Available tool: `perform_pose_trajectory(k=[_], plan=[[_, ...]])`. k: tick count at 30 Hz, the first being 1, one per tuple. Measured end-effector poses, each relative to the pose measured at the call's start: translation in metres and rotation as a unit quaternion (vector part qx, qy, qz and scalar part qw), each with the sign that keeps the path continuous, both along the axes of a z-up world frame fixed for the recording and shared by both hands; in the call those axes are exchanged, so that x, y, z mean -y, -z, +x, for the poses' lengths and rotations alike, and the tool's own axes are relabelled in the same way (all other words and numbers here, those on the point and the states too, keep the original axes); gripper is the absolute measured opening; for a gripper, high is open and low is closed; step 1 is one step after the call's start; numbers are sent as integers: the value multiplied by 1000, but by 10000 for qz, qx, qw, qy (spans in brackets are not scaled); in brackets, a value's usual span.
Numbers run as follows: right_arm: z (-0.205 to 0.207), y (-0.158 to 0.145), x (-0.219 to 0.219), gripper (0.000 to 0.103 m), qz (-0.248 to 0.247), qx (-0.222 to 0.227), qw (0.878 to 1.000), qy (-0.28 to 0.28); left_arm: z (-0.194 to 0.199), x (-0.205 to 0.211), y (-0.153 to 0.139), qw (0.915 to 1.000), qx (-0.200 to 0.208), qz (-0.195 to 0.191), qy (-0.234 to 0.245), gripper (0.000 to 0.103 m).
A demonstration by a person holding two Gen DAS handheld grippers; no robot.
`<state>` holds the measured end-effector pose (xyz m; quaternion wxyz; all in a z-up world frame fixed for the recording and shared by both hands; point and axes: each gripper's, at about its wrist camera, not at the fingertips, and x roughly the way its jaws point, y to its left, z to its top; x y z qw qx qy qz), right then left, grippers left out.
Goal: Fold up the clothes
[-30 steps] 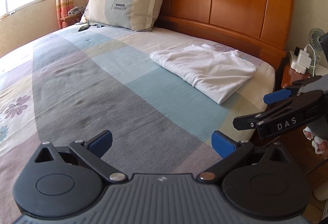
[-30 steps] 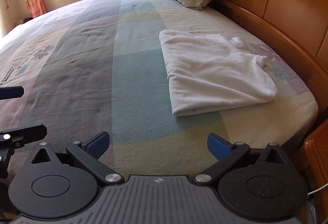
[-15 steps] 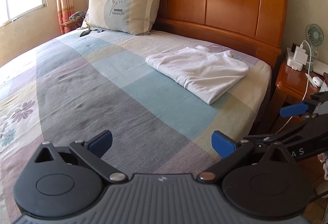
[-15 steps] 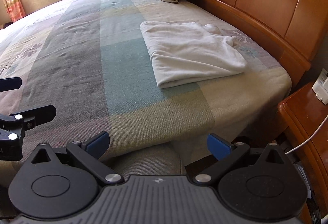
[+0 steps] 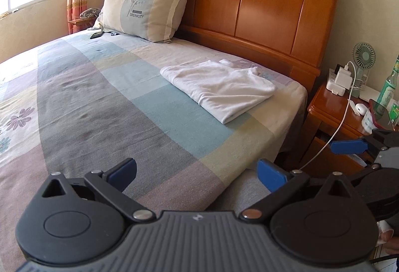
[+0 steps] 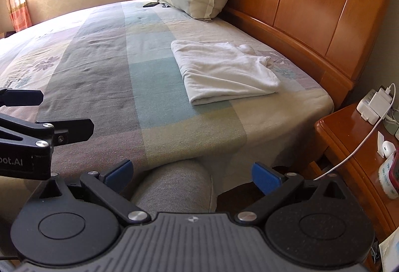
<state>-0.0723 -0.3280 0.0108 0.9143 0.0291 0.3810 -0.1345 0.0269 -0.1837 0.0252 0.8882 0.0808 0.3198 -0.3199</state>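
A white garment [image 5: 219, 86] lies folded into a flat rectangle on the bed near the headboard; it also shows in the right wrist view [image 6: 224, 72]. My left gripper [image 5: 197, 172] is open and empty, held back over the bed's near edge, well short of the garment. My right gripper [image 6: 190, 172] is open and empty, held off the bed above a grey-trousered knee [image 6: 174, 187]. Each gripper shows at the side of the other's view.
The bed [image 5: 99, 110] has a patchwork sheet, a pillow [image 5: 144, 10] and a small dark object [image 5: 96, 34] at the far end, against a wooden headboard [image 5: 261, 3]. A bedside table [image 5: 346, 115] on the right holds a charger, cable, fan, bottle and earbuds case.
Both grippers have drawn back from the bed, away from the folded garment, which stays put. The knee and bedside table have come into view.
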Motion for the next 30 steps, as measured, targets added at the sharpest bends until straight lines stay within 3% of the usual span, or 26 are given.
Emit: perform_pose_trajectory(k=[10, 30], plan=[[-22, -5, -12, 103, -128, 137, 9998, -58, -14, -12, -7, 9999, 71, -34, -129, 102], [-19, -3, -20, 103, -124, 51, 9999, -89, -14, -21, -3, 9999, -43, -106, -105, 102]])
